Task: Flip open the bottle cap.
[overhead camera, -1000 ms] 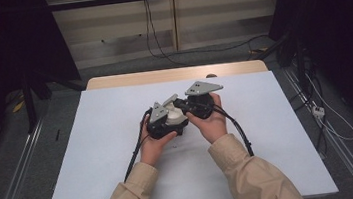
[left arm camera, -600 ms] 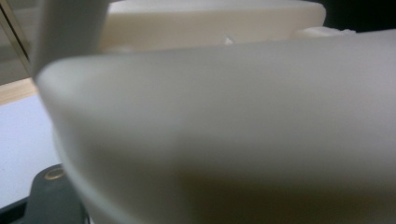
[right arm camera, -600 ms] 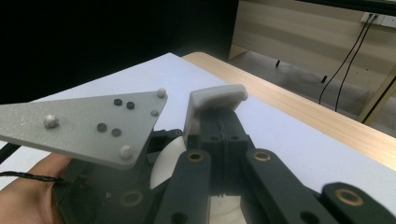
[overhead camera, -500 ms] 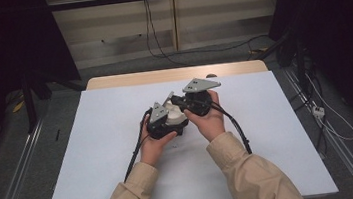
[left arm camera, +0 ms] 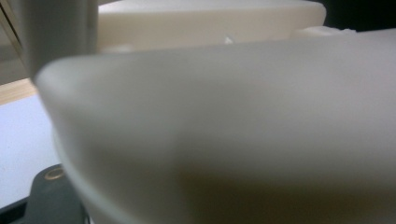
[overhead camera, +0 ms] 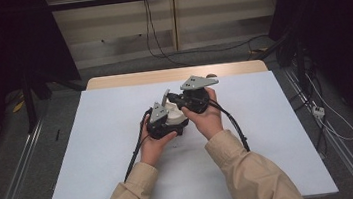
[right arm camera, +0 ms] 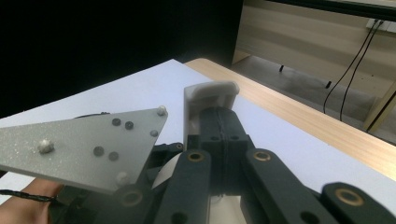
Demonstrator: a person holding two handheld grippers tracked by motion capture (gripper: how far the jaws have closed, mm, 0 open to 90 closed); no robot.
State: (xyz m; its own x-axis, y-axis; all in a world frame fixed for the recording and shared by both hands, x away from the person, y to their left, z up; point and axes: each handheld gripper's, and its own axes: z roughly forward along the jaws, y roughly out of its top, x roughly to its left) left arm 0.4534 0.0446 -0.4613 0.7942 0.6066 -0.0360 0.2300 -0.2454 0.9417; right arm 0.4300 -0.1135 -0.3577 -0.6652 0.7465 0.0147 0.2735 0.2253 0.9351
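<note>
White plastic part (overhead camera: 172, 114), small and pale, sits between the two grippers above the middle of the white-covered table (overhead camera: 95, 154), held up off the surface. In the high view the left gripper (overhead camera: 166, 118) is in the person's left hand (overhead camera: 155, 141), with its grey three-cornered plate tilted up; the right gripper (overhead camera: 184, 100) is just beside it, farther and to the right, held in the right hand (overhead camera: 208, 118). The left gripper view shows a blurred cream surface (left arm camera: 233, 130) very close to the camera, with a strip of table at its left. Its jaws are closed almost fully, apparently on that white part. In the right gripper view the black jaws are pressed together, and a cream cap-like piece (right arm camera: 210, 95) stands at their tips, beside the left gripper's grey plate (right arm camera: 84, 144).
</note>
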